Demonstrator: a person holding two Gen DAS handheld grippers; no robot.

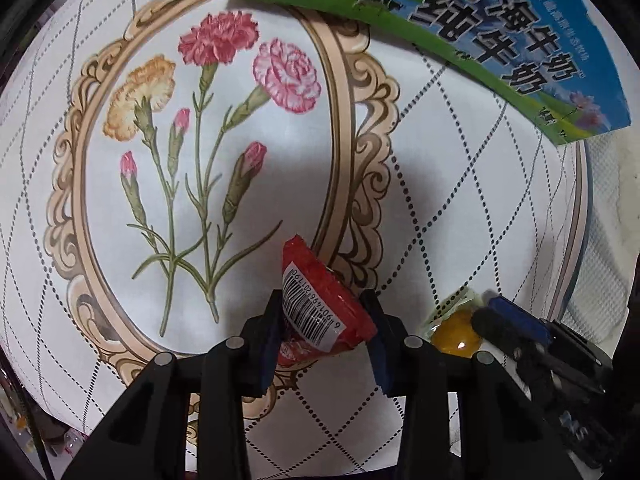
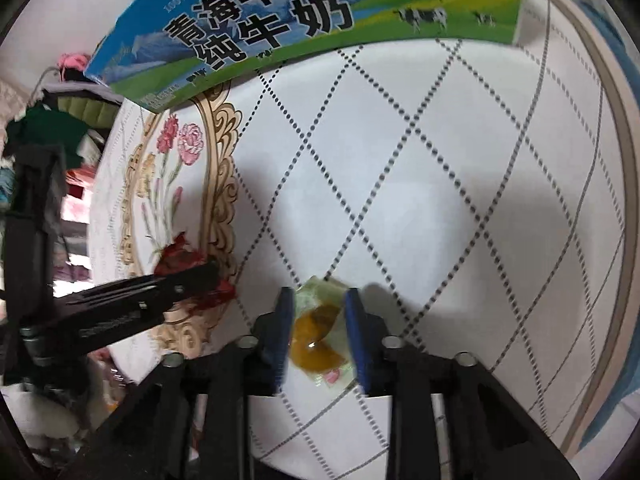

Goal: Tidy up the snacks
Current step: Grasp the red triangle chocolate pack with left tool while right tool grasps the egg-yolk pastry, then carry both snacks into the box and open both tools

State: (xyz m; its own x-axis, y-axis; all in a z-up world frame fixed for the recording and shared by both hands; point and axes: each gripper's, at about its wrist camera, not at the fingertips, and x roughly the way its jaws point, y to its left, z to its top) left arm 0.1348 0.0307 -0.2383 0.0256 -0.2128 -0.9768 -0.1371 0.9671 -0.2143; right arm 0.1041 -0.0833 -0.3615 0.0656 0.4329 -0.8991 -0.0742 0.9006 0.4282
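Left wrist view: left gripper [image 1: 326, 312] clamped on red snack packet [image 1: 320, 300], glossy wrapper, white barcode panel facing up, tilted; lower end tucked behind fingers, brand unreadable. Just right: yellow jelly cup [image 1: 454, 334] in clear wrapper, partly covered by right gripper [image 1: 486, 312]. Right wrist view: right gripper [image 2: 318, 324] pads close on both sides of jelly cup [image 2: 316, 344], contact unclear, cup resting on floral tablecloth [image 2: 440, 184]. Milk carton box [image 2: 280, 20] at far table edge, top cut off by frame.
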